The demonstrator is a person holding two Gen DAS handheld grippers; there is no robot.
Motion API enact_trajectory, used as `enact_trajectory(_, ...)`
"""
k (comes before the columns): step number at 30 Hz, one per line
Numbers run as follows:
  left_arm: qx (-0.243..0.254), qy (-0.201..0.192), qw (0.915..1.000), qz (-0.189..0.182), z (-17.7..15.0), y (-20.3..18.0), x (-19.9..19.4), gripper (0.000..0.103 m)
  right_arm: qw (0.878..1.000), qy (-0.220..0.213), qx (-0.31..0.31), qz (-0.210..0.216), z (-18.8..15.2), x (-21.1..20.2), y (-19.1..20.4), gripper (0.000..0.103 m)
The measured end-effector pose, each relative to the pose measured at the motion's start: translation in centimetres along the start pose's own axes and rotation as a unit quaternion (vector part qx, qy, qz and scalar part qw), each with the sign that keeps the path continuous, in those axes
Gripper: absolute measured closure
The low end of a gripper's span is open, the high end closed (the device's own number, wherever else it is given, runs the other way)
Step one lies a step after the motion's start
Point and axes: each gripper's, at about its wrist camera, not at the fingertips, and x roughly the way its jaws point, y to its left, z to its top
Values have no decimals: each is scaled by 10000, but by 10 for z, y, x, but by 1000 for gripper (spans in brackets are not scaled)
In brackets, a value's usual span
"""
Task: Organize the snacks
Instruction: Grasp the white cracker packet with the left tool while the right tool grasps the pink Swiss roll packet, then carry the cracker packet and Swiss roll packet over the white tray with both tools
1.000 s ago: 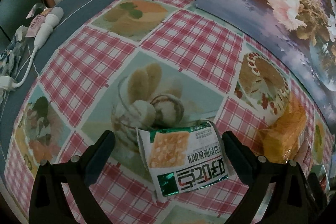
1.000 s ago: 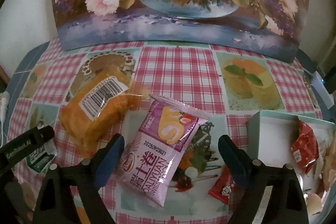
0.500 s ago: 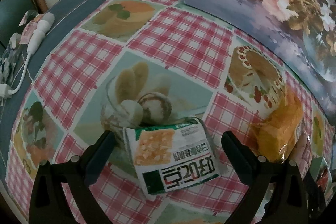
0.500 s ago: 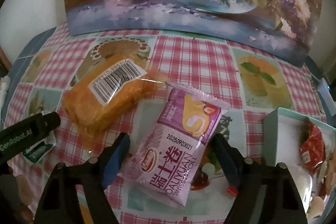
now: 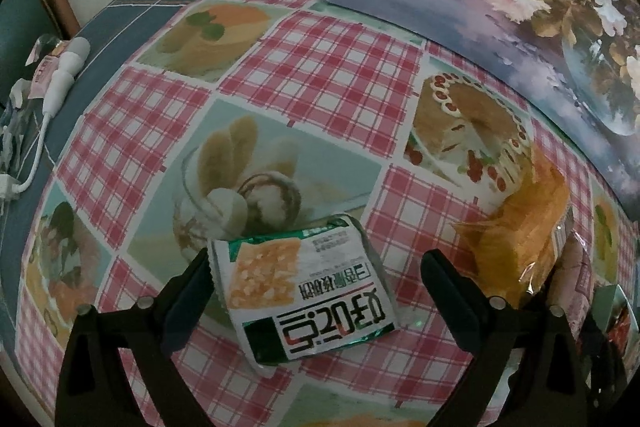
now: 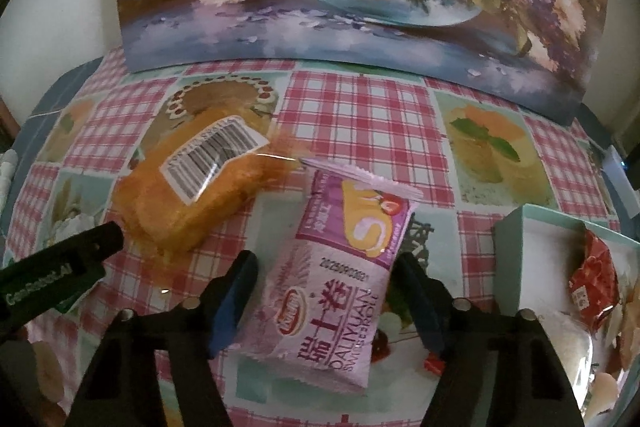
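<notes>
Left wrist view: the left hand-held gripper (image 5: 316, 279) is wide open, with one finger on each side of the green and white cracker pack (image 5: 306, 293).
Cracker pack: it lies flat on the checked bench (image 5: 320, 87). It touches the left finger (or nearly), and there is a big gap on the right side.
How to grab it well: slide a little to the right so the pack sits in the middle, then close slowly so the crackers do not crack.
Right wrist view: the right hand-held gripper (image 6: 326, 297) is half open around the pink Swiss roll pack (image 6: 336, 291). I cannot tell if the fingers press it yet.
Swiss roll pack: it lies on the bench, just beside the orange cake bag (image 6: 192, 187).
Box: the white box (image 6: 516, 259) with a red snack (image 6: 594, 283) inside sits on the right (a good home for the roll, I think).
How to do it well: squeeze softly, because the roll is squishy, then lift it over the box wall.
</notes>
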Motion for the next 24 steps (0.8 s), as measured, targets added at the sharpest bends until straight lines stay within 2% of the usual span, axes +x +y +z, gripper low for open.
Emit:
enact_trajectory(1, -1, -12, 10000, -7, 0, 0, 1, 5, 10000, -8, -2, 17, 0, 0, 1, 39)
enact_trajectory(4, 56, -63, 10000, 31, 2, -5, 0, 18, 10000, -27, 19, 13, -1, -2, 1, 50)
enact_trajectory(6, 62, -104, 9999, 17, 4, -6, -2, 34, 10000, -17, 78, 5, -1, -2, -3, 53)
enact_trajectory(15, 54, -160, 9997, -199, 8, -7, -12, 42, 9996, 46, 292, 19, 1, -4, -12, 57)
enact_trajectory(24, 128, -390, 9988, -270, 11, -6, -29, 43, 9994, -48, 350, 26, 3, -11, -14, 58)
